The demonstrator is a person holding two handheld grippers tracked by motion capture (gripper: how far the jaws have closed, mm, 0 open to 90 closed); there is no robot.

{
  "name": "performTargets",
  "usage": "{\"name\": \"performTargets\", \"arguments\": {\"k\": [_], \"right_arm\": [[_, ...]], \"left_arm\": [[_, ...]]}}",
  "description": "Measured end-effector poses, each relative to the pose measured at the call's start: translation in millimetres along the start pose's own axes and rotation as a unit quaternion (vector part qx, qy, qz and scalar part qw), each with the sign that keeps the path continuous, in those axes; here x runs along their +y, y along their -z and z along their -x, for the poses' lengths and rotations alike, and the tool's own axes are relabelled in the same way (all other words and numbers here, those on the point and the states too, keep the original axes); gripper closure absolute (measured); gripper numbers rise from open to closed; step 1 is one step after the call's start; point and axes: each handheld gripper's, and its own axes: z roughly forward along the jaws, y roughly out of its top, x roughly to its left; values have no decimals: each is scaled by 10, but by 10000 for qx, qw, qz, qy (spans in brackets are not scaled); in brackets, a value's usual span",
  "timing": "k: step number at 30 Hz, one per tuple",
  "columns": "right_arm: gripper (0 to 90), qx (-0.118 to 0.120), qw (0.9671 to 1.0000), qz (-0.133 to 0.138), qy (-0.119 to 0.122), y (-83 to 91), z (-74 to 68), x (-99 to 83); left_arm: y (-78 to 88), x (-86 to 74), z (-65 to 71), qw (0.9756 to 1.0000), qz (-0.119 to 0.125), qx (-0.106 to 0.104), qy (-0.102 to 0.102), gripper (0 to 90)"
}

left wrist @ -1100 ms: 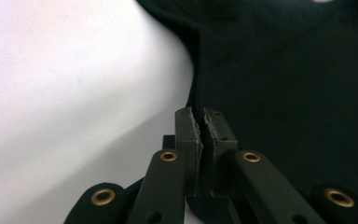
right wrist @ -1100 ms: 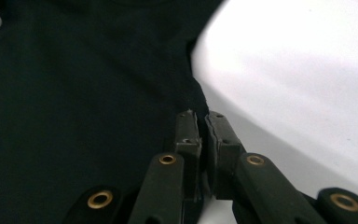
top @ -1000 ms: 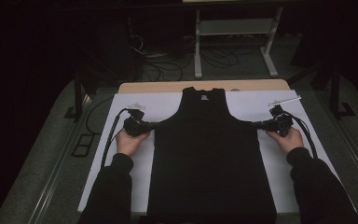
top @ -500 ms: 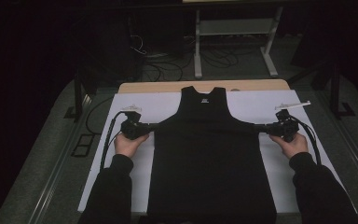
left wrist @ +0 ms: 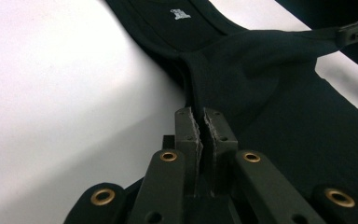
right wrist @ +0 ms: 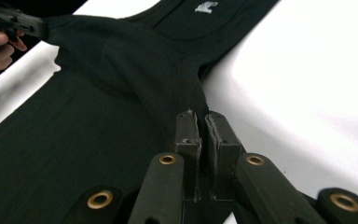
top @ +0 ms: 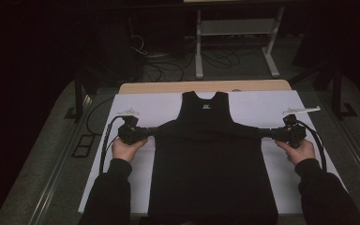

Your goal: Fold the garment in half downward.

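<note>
A black tank top (top: 211, 164) lies flat on the white table cover (top: 159, 105), neck toward the far edge, with a small white label inside the collar (left wrist: 181, 14). My left gripper (top: 146, 132) is shut on the cloth (left wrist: 242, 65) at the armhole on its left side. My right gripper (top: 268, 134) is shut on the opposite armhole (right wrist: 135, 65). The cloth is stretched taut between the two, and its sides are drawn out into points. In the left gripper view the pinched fabric rises from between the pads (left wrist: 189, 128); the right gripper view has the same at its pads (right wrist: 186, 128).
The table's wooden far edge (top: 206, 86) borders the white cover. Beyond it stand a metal frame (top: 234, 42) and loose cables (top: 164, 65) on the floor. Black stands (top: 77, 93) flank the table at both sides. Each gripper trails a cable (top: 108, 145).
Both grippers have moved outward and toward the person, stretching the top wider at the armholes. Their grip on the cloth is unchanged.
</note>
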Motion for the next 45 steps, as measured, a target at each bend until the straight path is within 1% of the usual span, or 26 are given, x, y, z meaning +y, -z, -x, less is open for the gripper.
{"name": "performTargets", "arguments": {"k": [1, 7, 12, 15, 21, 23, 30, 36, 45], "right_arm": [[830, 6, 10000, 24, 33, 14, -6, -7], [830, 57, 9999, 133, 17, 74, -39, -31], [830, 95, 9999, 99, -37, 55, -33, -37], [830, 87, 9999, 78, -42, 50, -38, -42], [830, 108, 9999, 110, -16, 80, -63, -60], [830, 100, 9999, 104, 10, 95, -78, -67], [829, 147, 9997, 161, 63, 162, -128, -89], [829, 141, 9997, 175, 60, 197, -145, -117], [827, 206, 9996, 212, 47, 266, -208, -187]], "left_arm": [[7, -6, 7, 10000, -5, -20, 4, 843], [18, -19, 32, 10000, -68, -43, -50, 843], [18, -32, -4, 9999, -100, -46, -14, 843], [17, -35, -12, 9999, -123, -42, -37, 843], [33, -26, 31, 9999, -94, -42, -87, 843], [39, -24, 41, 9999, -81, -30, -68, 842], [64, -60, 100, 9999, -87, -21, -112, 842], [109, -88, 144, 9999, -40, -70, -101, 842], [170, -147, 199, 9999, -44, -124, -94, 842]]}}
